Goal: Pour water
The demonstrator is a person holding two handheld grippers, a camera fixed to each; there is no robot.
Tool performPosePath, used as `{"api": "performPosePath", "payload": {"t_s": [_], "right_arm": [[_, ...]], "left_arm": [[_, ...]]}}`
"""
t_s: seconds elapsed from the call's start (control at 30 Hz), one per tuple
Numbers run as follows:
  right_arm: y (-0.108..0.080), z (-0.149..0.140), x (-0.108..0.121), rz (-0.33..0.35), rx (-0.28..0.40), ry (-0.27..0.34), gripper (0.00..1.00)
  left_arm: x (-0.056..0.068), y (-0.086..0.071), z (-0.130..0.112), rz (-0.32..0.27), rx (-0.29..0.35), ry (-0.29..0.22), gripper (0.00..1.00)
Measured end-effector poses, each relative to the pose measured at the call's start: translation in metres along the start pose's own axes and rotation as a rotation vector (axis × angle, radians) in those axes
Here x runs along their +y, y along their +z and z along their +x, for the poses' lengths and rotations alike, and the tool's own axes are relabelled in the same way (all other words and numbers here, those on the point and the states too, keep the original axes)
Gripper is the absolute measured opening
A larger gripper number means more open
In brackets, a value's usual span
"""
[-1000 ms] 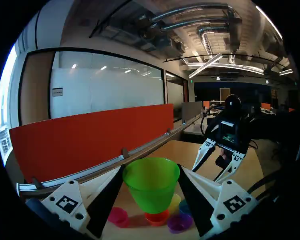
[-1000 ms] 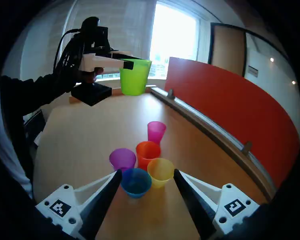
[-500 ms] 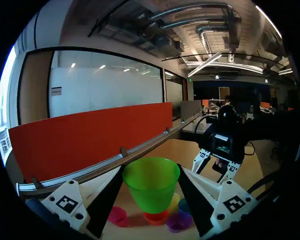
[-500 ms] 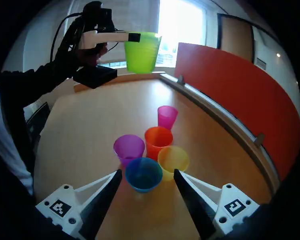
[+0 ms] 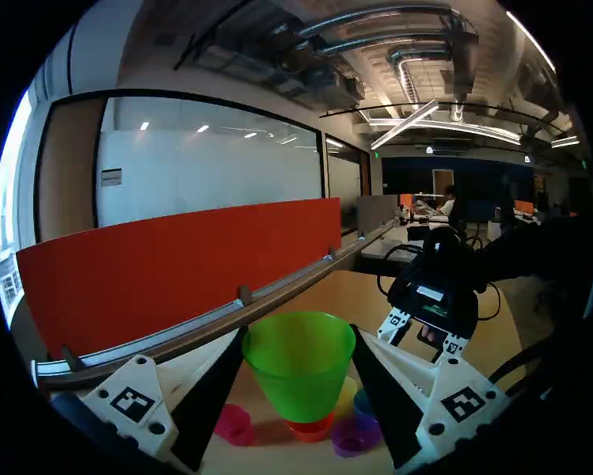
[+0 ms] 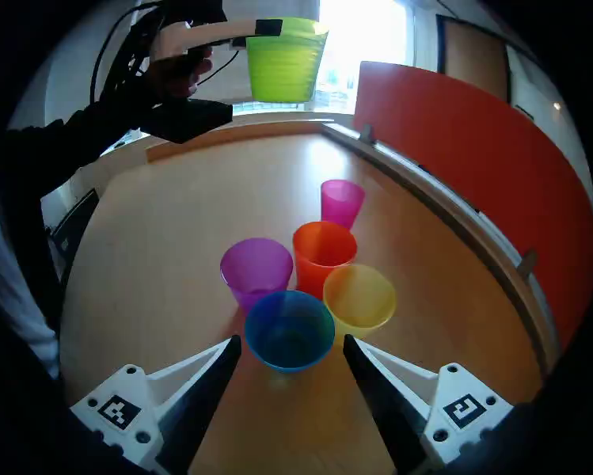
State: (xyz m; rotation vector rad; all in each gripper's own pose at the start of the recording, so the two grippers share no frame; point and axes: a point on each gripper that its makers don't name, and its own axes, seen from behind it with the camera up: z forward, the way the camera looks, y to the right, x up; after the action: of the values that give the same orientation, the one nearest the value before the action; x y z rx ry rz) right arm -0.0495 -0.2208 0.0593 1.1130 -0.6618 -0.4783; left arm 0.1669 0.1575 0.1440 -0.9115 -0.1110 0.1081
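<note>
My left gripper [image 5: 298,376] is shut on a green cup [image 5: 298,360], held upright in the air. Under it on the wooden table [image 6: 161,229] stand a pink cup [image 5: 234,423], an orange cup [image 5: 312,429], a purple cup [image 5: 355,435], a yellow cup [image 5: 346,393] and a blue cup [image 5: 364,402]. In the right gripper view, my right gripper [image 6: 288,360] is open, low over the table, with the blue cup [image 6: 289,330] just ahead of its fingertips. Behind it stand the purple cup [image 6: 256,269], orange cup [image 6: 323,252], yellow cup [image 6: 360,297] and pink cup [image 6: 342,202]. The green cup [image 6: 285,59] hangs high beyond them.
A red partition [image 6: 486,150] with a metal rail [image 6: 454,222] runs along the table's right side in the right gripper view. A dark sleeve [image 6: 66,134] reaches in from the left. The right gripper [image 5: 423,339] faces me across the table in the left gripper view.
My right gripper has moved forward and lower toward the cluster, so the blue cup sits nearer its fingertips. The green cup now stands higher in the right gripper view.
</note>
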Motion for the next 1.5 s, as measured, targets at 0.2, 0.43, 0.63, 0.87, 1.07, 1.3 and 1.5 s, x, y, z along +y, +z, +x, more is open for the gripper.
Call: {"api": "performPosePath", "payload": {"t_s": [0.2,0.43,0.63,0.87,1.07,1.3,1.5], "right_arm": [[0.011,-0.008,0.002,-0.006,-0.015,0.005,1.00],[0.027,-0.008,0.001,0.000,-0.015,0.007,1.00],[0.037,-0.009,-0.001,0.001,-0.012,0.009,1.00],[0.044,-0.007,-0.001,-0.001,0.002,0.013,1.00],[0.046,-0.005,-0.002,-0.002,0.017,0.021,0.94],[0.046,-0.004,-0.003,-0.008,0.040,0.030,0.93],[0.044,0.000,-0.010,0.007,0.065,0.044,0.92]], "left_arm": [[0.000,0.000,-0.002,-0.002,0.000,-0.004,0.91],[0.000,0.002,-0.005,-0.002,-0.003,-0.004,0.91],[-0.001,0.001,-0.006,-0.003,-0.004,-0.003,0.91],[-0.001,0.000,-0.007,-0.001,-0.003,-0.005,0.91],[-0.002,-0.001,-0.008,0.002,-0.002,-0.005,0.91],[-0.004,-0.004,-0.010,0.008,-0.002,-0.007,0.91],[-0.005,-0.003,-0.011,0.011,-0.002,-0.014,0.91]]}}
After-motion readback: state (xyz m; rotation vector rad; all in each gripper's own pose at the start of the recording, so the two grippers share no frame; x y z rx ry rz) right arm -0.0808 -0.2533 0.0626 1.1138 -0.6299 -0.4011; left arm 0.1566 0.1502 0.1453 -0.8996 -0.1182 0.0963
